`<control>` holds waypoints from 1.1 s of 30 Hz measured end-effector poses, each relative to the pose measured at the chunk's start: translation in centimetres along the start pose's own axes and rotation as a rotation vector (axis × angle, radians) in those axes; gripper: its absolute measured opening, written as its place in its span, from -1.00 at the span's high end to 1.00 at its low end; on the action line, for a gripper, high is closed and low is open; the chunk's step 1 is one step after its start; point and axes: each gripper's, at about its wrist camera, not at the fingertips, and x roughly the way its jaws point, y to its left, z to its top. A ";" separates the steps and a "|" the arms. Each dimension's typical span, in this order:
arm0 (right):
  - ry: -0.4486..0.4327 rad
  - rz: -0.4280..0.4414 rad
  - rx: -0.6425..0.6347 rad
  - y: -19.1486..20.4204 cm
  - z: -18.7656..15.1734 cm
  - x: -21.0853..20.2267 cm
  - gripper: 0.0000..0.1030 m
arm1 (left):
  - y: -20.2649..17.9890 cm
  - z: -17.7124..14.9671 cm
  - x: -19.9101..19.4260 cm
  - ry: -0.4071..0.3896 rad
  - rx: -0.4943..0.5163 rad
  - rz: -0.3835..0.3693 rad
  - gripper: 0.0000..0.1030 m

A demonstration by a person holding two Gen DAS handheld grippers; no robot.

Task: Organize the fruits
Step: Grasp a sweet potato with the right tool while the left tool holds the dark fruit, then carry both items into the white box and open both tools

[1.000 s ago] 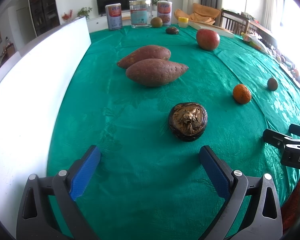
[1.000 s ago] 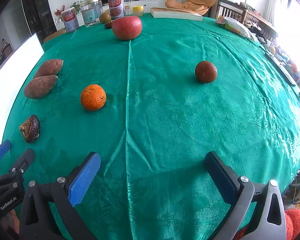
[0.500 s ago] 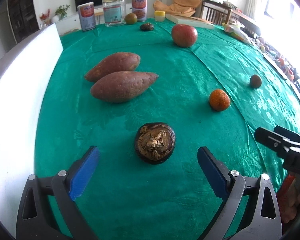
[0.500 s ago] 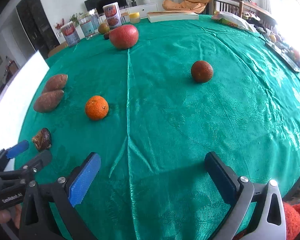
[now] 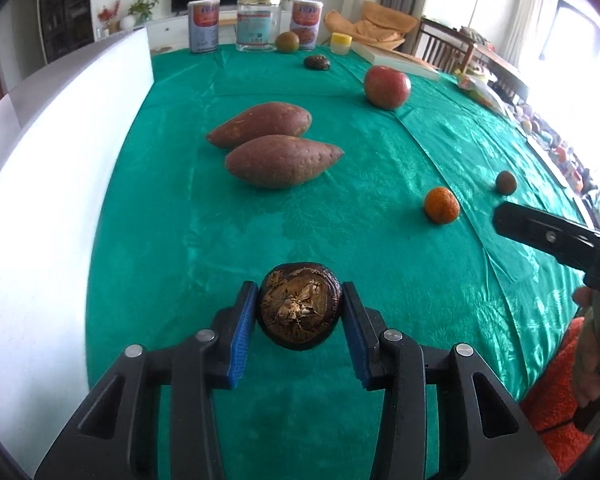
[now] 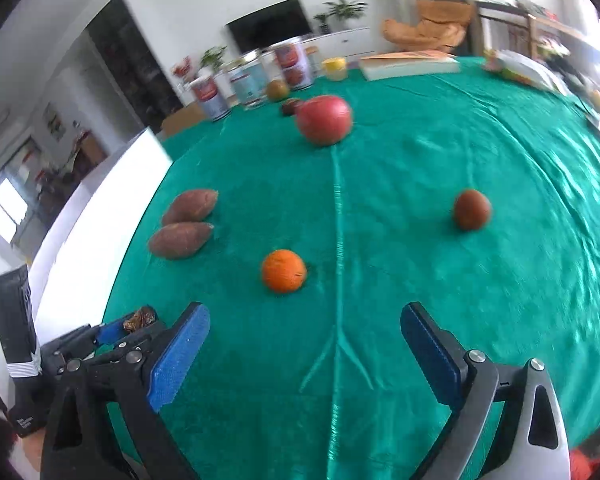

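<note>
Two blue pads of the left gripper (image 5: 299, 314) have just been closing and now pinch a dark, wrinkled brown fruit (image 5: 299, 305) from either side — a grip across its widest part, which seems chosen so the round body cannot roll out. The fruit sits low between the fingers, at or just above the green tablecloth (image 5: 220, 240); whether it has left the cloth I cannot tell. The right gripper (image 6: 305, 344) has just been narrowing a little, yet its jaws stand wide with nothing between them, aimed towards the orange (image 6: 283, 271) just ahead — probably the next pick. Further out, two sweet potatoes (image 5: 278, 148) lie side by side, touching, near the white board (image 5: 60, 160) at the table's left edge, which looks like a grouping of like with like. A red apple (image 5: 387, 87) and a small brown round fruit (image 5: 505, 182) lie well apart from each other, seemingly unsorted. Another dark fruit (image 5: 317, 62) rests near the tins (image 5: 256, 24) at the far end — perhaps where its pinched twin belongs.
</note>
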 end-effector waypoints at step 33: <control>0.361 0.134 -0.240 10.9 7.6 9.3 0.20 | 3.3 -0.7 -9.6 -0.002 -0.125 -0.178 0.18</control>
